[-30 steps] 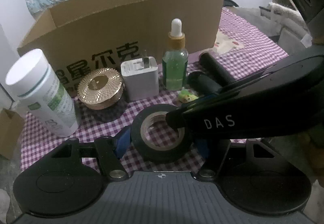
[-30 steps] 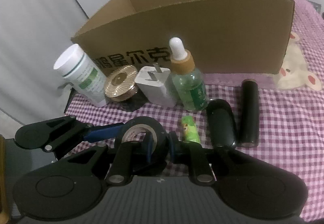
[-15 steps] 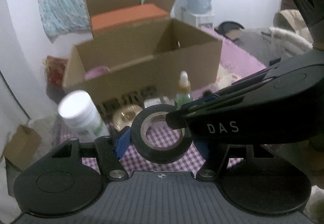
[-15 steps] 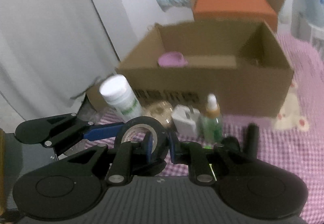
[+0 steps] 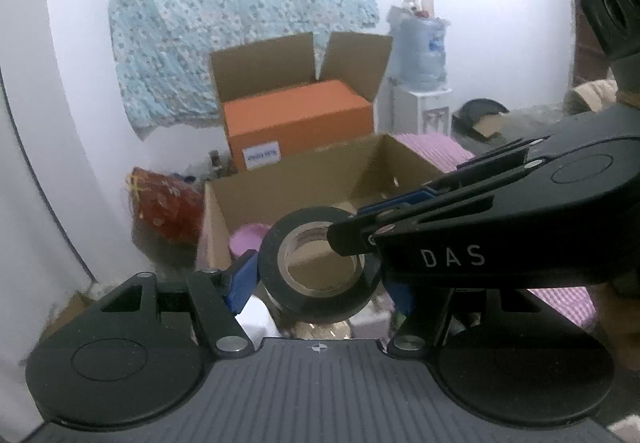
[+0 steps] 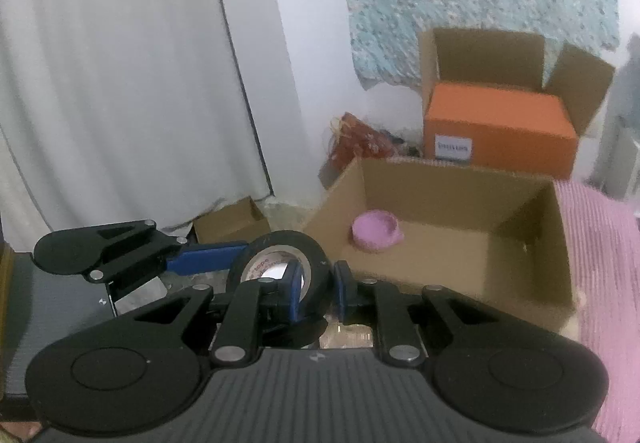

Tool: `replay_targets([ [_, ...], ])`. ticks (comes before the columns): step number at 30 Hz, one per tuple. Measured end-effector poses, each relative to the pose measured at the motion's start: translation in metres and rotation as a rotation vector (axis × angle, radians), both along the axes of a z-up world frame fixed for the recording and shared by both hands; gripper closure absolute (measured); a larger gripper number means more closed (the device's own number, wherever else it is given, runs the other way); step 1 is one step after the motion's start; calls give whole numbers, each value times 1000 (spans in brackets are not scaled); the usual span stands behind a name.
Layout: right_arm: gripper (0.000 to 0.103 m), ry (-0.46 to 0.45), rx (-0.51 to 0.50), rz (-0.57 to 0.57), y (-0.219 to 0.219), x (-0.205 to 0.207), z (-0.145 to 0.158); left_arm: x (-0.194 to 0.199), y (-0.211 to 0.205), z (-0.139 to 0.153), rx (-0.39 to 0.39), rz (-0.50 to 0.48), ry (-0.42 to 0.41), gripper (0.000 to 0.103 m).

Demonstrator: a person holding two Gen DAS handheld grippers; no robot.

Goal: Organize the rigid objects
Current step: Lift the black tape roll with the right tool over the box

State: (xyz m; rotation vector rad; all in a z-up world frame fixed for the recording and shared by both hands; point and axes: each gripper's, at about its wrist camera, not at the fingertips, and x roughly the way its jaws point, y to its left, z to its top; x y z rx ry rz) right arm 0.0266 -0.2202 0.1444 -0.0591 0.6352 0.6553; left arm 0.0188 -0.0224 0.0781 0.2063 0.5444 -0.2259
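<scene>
So I've got the roll of black tape [image 5: 316, 271] up in the air between both tools, just in front of the near wall of the open cardboard box [image 6: 520, 243] and a bit above it. My left gripper [image 5: 316, 275] is clamped across the outside of the roll, one blue pad on each flank. My right gripper [image 6: 316, 285] is nearly closed, pinching the roll's wall: one finger poked through the hole, the other on the outer face. So it's a two-handed hold.

Progress-wise, I'd say early days. The only thing I can see inside the box is a little pink round dish [image 6: 376, 231] sitting on the floor of it near the back-left corner. The tape isn't in yet, and at the bottom edge of the left view I can just make out blurry bits of other stuff below the roll, so my guess is there's more to pack after this one.

Materials: the tape is smooth, slightly glossy black vinyl wound on a pale cardboard core with some print on it, a stiff ring that doesn't squash. The box is plain brown corrugated board, matte, flaps folded out. The dish looks like moulded plastic. A pink gingham cloth [image 5: 560, 299] covers the surface to the right.
</scene>
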Motion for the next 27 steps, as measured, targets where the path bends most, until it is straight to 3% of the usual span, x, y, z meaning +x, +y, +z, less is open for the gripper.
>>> replay_targets([
  [10,84,30,-5,48,16,54,24,39,8,21,23,33,3,36],
  [16,84,96,-17,65,26,92,21,71,15,22,30,42,58,36],
  [27,84,397,-27,65,39,192,-27,165,33,-9,2,38,338,36],
])
